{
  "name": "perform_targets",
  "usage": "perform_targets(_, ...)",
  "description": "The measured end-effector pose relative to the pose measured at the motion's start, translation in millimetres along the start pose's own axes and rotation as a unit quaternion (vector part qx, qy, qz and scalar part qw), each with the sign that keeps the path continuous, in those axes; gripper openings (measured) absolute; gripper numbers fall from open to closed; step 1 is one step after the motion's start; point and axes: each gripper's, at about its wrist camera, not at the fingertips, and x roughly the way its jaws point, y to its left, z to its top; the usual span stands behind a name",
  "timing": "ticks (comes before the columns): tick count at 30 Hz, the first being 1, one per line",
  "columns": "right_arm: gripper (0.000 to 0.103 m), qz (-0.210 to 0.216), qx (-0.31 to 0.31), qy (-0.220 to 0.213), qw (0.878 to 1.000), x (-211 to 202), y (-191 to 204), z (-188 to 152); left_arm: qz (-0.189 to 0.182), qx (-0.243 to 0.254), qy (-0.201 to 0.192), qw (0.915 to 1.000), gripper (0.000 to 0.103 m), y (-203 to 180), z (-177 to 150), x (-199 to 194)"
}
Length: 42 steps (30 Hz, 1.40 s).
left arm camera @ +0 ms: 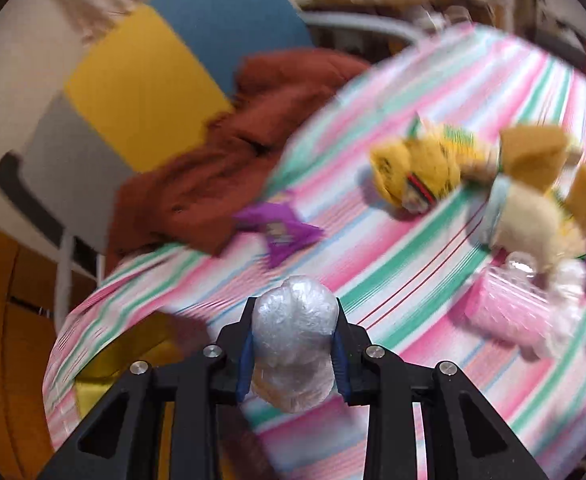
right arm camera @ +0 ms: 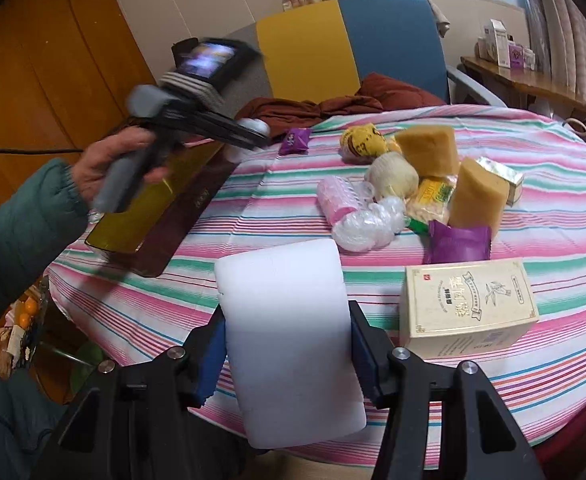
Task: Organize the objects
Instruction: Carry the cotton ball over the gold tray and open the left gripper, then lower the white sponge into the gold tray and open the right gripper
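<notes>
My left gripper [left arm camera: 293,332] is shut on a clear plastic-wrapped bundle [left arm camera: 293,340] and holds it above the striped tablecloth [left arm camera: 433,80]. In the right wrist view the left gripper [right arm camera: 253,130] is blurred, held by a hand above the gold tray [right arm camera: 133,216]. My right gripper [right arm camera: 287,344] is shut on a white foam block [right arm camera: 289,340] near the table's front edge. A pile of items lies mid-table: yellow sponges [right arm camera: 427,150], a pink roll [right arm camera: 335,196], a purple packet [right arm camera: 459,242], a yellow pouch [right arm camera: 363,142].
A cream tea box [right arm camera: 469,308] stands to the right of the foam block. A small purple packet [right arm camera: 295,140] and a rust-red cloth [right arm camera: 333,106] lie at the far edge. A yellow-and-blue chair [right arm camera: 349,44] stands behind the table.
</notes>
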Motion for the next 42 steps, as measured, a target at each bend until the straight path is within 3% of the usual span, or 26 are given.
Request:
perform_targets(5,0.055,0.015,-0.019,-0.001,1.000,5.0,28.0,5.9,0.047,-0.067,-0.036,0.9960,0.033,67.4,-52.3,-56.4)
perform_targets(9,0.055,0.031,-0.052,0.001,0.998,14.7,62.4,16.8,0.079,-0.112,-0.027,0.9902,0.033,115.1,-110.0,-74.8)
perform_targets(15,0.055,0.047,-0.088,0.007,0.995,42.9,118.9,39.2,0.107,-0.162,0.010,0.9809,0.033,158.8,-182.5,-62.0)
perform_targets(25,0.056,0.051,-0.142,0.018,0.988,117.7,203.5,95.7,0.096,-0.216,0.051,0.9704,0.034,193.6,-213.9,-27.4)
perform_targets(31,0.056,0.057,-0.144,0.042,0.987,169.1,226.2,117.5,0.101,-0.212,0.077,0.9690,0.040,199.7,-219.8,-7.3)
perform_targets(32,0.057,0.051,-0.143,0.046,0.987,177.4,227.9,119.5,0.105,-0.211,0.078,0.9688,0.048,200.1,-219.9,-5.1)
perform_targets(35,0.062,0.046,-0.152,0.067,0.985,201.9,232.6,119.7,0.117,-0.216,0.077,0.9663,0.092,204.1,-220.6,-0.9)
perform_targets(38,0.062,0.041,-0.142,0.067,0.987,212.9,231.9,116.4,0.121,-0.220,0.066,0.9657,0.096,206.5,-222.4,-2.3)
perform_targets(40,0.074,0.052,-0.127,0.066,0.988,215.4,228.1,115.6,0.125,-0.215,0.071,0.9660,0.096,206.4,-223.0,-1.9)
perform_targets(42,0.076,0.056,-0.106,0.064,0.991,217.0,221.9,115.9,0.128,-0.212,0.075,0.9659,0.100,205.6,-223.8,0.2)
